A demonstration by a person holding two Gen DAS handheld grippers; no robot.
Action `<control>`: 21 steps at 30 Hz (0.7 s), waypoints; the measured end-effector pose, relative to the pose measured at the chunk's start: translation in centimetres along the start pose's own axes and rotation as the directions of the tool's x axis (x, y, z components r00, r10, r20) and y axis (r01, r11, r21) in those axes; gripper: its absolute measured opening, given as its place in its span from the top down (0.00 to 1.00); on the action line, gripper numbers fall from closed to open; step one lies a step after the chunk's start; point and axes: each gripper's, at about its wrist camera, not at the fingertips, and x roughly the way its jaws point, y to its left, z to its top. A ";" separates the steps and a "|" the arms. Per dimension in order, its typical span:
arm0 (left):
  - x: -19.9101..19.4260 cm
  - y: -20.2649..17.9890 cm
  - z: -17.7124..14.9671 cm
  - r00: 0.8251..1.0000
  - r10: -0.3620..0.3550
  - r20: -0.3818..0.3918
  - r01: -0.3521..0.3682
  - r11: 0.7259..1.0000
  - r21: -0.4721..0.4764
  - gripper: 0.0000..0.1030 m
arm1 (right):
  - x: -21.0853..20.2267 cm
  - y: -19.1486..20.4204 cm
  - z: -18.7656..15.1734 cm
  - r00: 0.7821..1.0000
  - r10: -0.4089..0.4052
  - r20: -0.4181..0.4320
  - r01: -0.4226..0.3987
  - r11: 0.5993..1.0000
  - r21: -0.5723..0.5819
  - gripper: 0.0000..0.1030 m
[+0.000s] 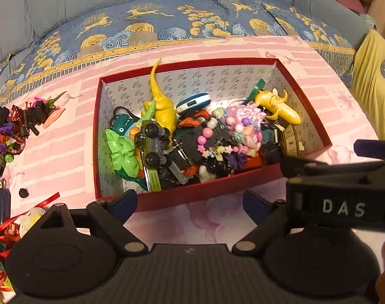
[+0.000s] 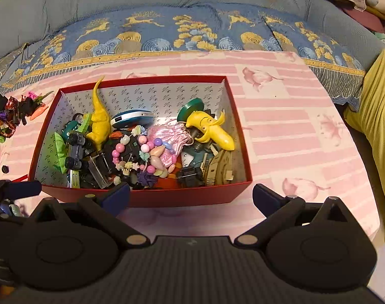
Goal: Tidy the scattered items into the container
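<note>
Black matte left gripper (image 1: 189, 204) and right gripper (image 2: 191, 196) — ribbed central housing, round domed side mounts. Dark blue pads on the fingers (image 2: 116, 195), silver pivot pins at 5 and 7 o'clock. White "DAS" lettering (image 1: 343, 207) at 3 o'clock.

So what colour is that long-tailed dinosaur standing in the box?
Yellow: the dinosaur shows best in the right wrist view.
</note>
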 end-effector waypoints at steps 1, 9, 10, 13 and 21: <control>0.1 0.1 0.1 1.000 0.000 0.000 0.000 1.000 0.001 0.10 | 0.2 0.1 0.1 1.000 0.001 -0.003 -0.001 1.000 -0.001 0.03; 0.7 0.7 0.5 0.999 -0.031 -0.013 0.031 1.000 -0.001 0.10 | 0.4 0.7 0.9 1.000 0.018 -0.020 -0.018 1.000 -0.002 0.03; 0.8 0.7 0.5 0.999 -0.035 -0.015 0.035 0.999 -0.002 0.10 | 0.4 0.7 0.9 1.000 0.021 -0.022 -0.021 1.000 0.001 0.03; 0.9 0.6 0.6 0.997 -0.067 -0.022 0.067 0.998 -0.005 0.10 | 0.6 0.5 1.0 0.999 0.038 -0.033 -0.037 0.999 0.015 0.03; 1.1 0.8 0.5 0.979 -0.204 -0.028 0.203 0.979 -0.032 0.10 | 0.8 0.2 1.6 0.996 0.069 -0.050 -0.067 0.997 0.038 0.03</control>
